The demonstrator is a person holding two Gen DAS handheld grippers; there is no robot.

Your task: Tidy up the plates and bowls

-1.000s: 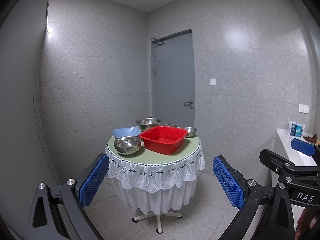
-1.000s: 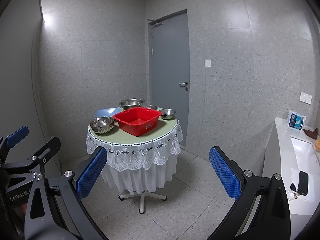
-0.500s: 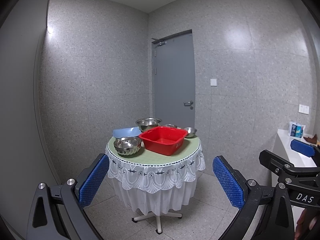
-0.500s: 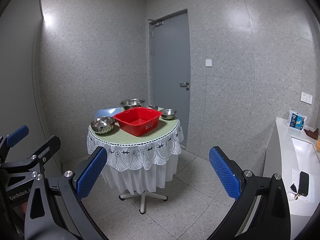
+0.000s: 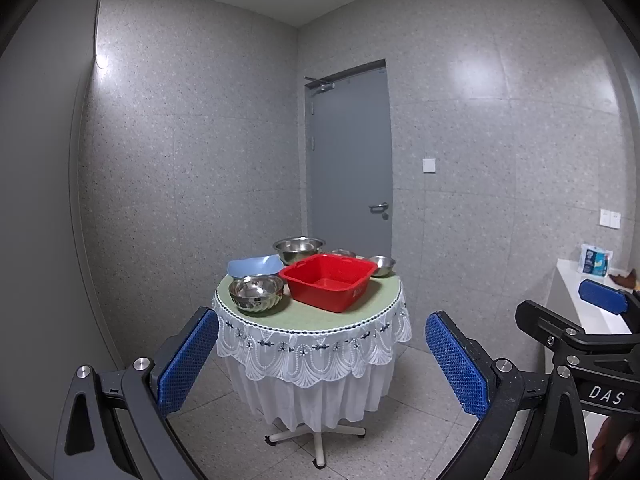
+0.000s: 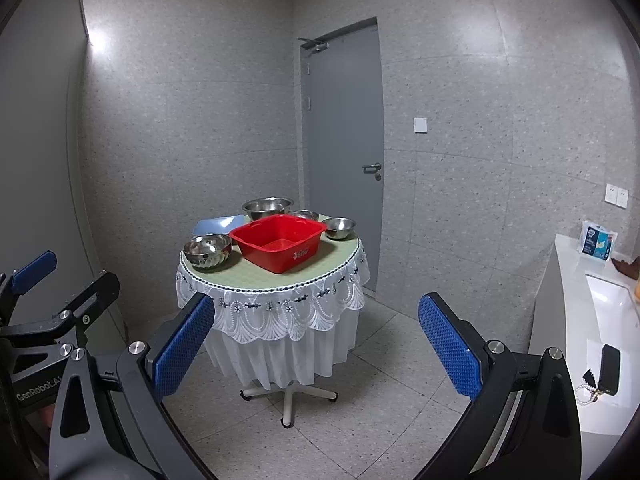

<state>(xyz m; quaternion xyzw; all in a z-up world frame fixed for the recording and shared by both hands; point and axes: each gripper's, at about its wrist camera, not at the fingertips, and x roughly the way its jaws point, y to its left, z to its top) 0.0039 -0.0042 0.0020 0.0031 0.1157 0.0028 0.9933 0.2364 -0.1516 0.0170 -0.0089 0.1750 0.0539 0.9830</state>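
Note:
A round table (image 5: 320, 316) with a lace cloth stands a few steps ahead. On it sit an empty red plastic tub (image 5: 329, 281), a fluted steel bowl (image 5: 256, 293) at front left, a large steel bowl (image 5: 298, 248) behind, a small steel bowl (image 5: 382, 265) at right, another small one (image 5: 342, 253) behind the tub, and a pale blue plate (image 5: 252, 266). The same set shows in the right wrist view, with the tub (image 6: 278, 241) in the middle. My left gripper (image 5: 322, 360) and right gripper (image 6: 316, 348) are both open, empty, and far short of the table.
A grey door (image 5: 350, 160) is behind the table. A white counter with a sink (image 6: 600, 312) runs along the right wall, holding a phone with keys (image 6: 606, 370) and a tissue pack (image 6: 598, 243). Tiled floor (image 6: 380, 420) lies between me and the table.
Both views have drifted very slightly; the table sits almost where it was. Both grippers stay open.

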